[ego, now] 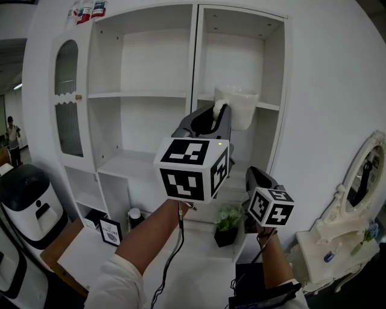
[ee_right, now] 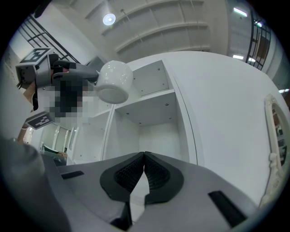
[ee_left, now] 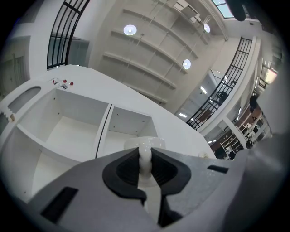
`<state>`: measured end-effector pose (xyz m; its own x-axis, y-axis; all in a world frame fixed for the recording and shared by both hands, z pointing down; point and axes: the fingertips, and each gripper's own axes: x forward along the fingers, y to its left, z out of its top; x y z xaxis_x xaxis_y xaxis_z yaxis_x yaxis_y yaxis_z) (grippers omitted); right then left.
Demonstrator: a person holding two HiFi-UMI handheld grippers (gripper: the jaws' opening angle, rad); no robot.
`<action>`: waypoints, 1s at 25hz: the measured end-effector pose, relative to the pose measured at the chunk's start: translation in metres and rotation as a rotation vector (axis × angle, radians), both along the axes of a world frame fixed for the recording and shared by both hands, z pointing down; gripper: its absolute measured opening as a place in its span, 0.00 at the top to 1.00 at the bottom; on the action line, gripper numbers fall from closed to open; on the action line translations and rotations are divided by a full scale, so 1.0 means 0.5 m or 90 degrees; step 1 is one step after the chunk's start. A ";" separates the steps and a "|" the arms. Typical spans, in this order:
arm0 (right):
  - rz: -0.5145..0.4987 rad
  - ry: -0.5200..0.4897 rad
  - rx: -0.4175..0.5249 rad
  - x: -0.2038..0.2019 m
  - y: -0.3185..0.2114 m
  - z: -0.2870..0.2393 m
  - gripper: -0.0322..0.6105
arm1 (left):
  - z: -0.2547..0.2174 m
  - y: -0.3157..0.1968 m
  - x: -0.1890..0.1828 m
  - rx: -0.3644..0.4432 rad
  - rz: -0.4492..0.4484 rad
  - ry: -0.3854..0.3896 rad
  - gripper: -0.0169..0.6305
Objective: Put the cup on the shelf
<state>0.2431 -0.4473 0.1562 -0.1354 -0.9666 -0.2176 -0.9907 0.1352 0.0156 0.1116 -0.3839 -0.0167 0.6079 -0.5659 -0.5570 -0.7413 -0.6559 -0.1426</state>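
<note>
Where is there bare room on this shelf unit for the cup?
Both top compartments are bare: the top right compartment, just behind the cup in the left gripper, and the top left compartment across the divider. The middle left compartment is bare too. The counter below is crowded: plant, framed sign, jar.

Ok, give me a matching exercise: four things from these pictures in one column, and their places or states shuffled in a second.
Things:
1. cup
2. right gripper
3. potted plant
4. bottles

Places or states:
a. on top of the cabinet
b. held by its handle in the left gripper
c. jaws together, nothing between them
d. on the low white counter

Pairs: 1-b, 2-c, 3-d, 4-a
</note>
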 end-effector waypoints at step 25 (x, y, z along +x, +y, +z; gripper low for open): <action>0.000 0.001 0.006 0.021 -0.036 -0.015 0.91 | -0.116 -0.096 0.049 -0.003 -0.052 0.011 0.90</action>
